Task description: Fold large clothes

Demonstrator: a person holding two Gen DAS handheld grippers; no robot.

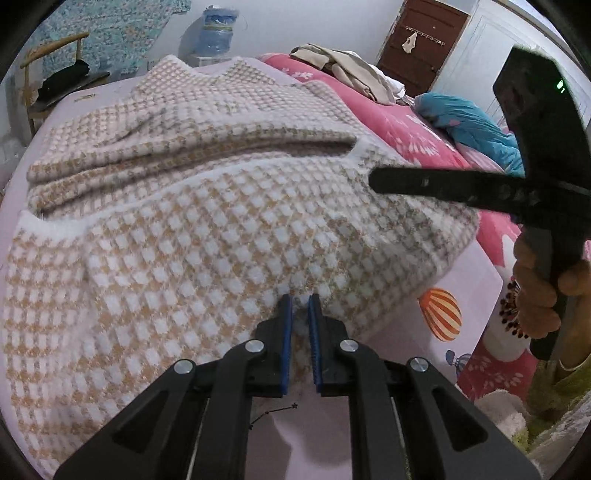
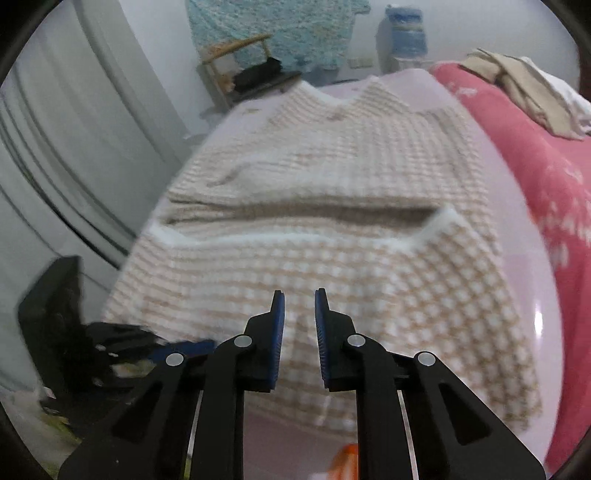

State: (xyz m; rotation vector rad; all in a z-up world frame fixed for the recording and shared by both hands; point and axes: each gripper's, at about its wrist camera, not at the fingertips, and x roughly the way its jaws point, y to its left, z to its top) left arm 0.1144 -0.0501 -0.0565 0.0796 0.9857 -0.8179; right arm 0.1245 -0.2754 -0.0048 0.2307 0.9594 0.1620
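A large beige-and-white checked sweater (image 1: 207, 206) lies spread on a pale lilac sheet (image 1: 476, 273) on the bed, with one part folded over the rest. My left gripper (image 1: 300, 299) sits at the sweater's near edge, its blue pads nearly closed with fabric between them. The right gripper (image 1: 376, 179) shows in the left wrist view from the side, hovering over the sweater's right part. In the right wrist view the right gripper (image 2: 299, 295) is open and empty above the sweater (image 2: 332, 229). The left gripper (image 2: 177, 349) shows blurred at lower left.
A pink quilt (image 1: 388, 122) with beige clothes (image 1: 343, 70) and a blue garment (image 1: 472, 129) lies along the right. A wooden chair (image 1: 55, 81) and a water bottle (image 1: 218, 31) stand beyond the bed. A white wardrobe (image 2: 74, 147) is on the left.
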